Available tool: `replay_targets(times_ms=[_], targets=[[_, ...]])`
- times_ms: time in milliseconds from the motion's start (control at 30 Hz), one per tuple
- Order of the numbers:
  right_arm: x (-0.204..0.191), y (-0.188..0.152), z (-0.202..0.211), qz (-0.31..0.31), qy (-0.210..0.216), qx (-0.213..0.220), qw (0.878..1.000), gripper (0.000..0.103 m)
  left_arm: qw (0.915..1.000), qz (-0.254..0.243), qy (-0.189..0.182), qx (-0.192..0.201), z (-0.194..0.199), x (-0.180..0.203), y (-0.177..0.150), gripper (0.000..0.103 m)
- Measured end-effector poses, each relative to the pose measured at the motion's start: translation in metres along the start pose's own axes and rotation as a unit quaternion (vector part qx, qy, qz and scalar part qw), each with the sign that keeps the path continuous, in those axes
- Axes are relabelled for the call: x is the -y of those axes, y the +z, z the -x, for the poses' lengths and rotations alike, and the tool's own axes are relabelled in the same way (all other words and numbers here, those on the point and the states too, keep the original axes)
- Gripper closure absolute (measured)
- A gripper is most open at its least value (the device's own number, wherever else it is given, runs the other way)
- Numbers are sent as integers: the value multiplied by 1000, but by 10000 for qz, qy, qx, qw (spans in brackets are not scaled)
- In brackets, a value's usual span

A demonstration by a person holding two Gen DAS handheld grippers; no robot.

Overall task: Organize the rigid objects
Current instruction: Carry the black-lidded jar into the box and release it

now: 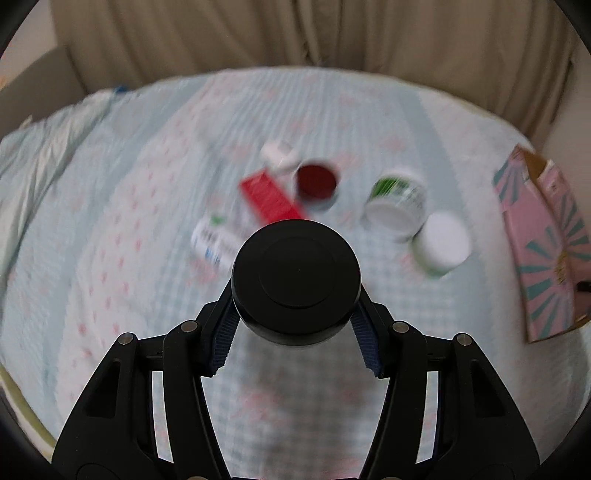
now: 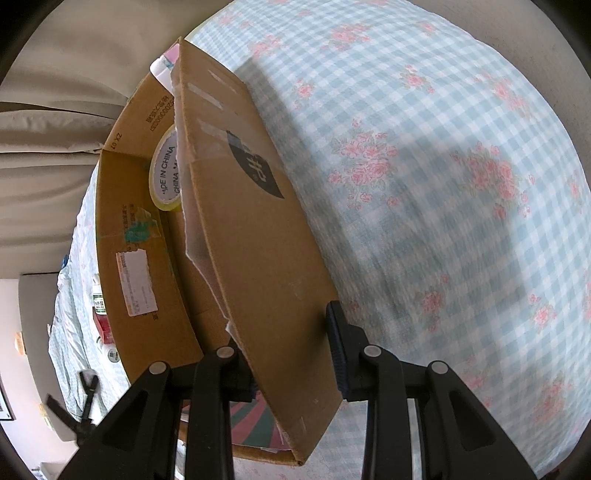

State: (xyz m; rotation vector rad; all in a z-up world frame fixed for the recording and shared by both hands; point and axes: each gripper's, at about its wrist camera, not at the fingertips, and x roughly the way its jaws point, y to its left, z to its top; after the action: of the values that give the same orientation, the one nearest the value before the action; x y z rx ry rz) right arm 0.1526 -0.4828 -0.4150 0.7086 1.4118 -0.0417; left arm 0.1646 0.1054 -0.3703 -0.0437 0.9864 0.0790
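My left gripper (image 1: 295, 295) is shut on a black round-capped jar (image 1: 295, 277) and holds it above the bed. Beyond it lie a red box (image 1: 271, 199), a dark jar with a red top (image 1: 316, 182), a white and blue box (image 1: 214, 242), a green-labelled jar on its side (image 1: 397, 203), a white-lidded jar (image 1: 441, 242) and a small white item (image 1: 279, 153). My right gripper (image 2: 288, 347) is closed on the flap (image 2: 258, 240) of a cardboard box (image 2: 125, 229). A tape roll (image 2: 166, 173) sits inside the box.
The checked floral bedspread (image 2: 424, 184) covers the bed. The pink and teal outside of the cardboard box (image 1: 543, 243) stands at the right edge of the left wrist view. Beige curtains (image 1: 295, 33) hang behind the bed. The left gripper (image 2: 79, 406) shows far left in the right wrist view.
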Motion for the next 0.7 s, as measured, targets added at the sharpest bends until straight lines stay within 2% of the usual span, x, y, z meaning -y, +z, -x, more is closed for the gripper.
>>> replay_targets(times_ms=[200,467,700], targets=[[2,2,1,-30,26,-5,10000,74,9992,-121,-346,183,23,47,64,50],[5,4,1,-72,67,-36,9999,74,9933,-567,-944,340,39,153,138,50],[3,6,1,12,24,-112,9999,74,9827,-1059,-1512,179,23,267,162,50]])
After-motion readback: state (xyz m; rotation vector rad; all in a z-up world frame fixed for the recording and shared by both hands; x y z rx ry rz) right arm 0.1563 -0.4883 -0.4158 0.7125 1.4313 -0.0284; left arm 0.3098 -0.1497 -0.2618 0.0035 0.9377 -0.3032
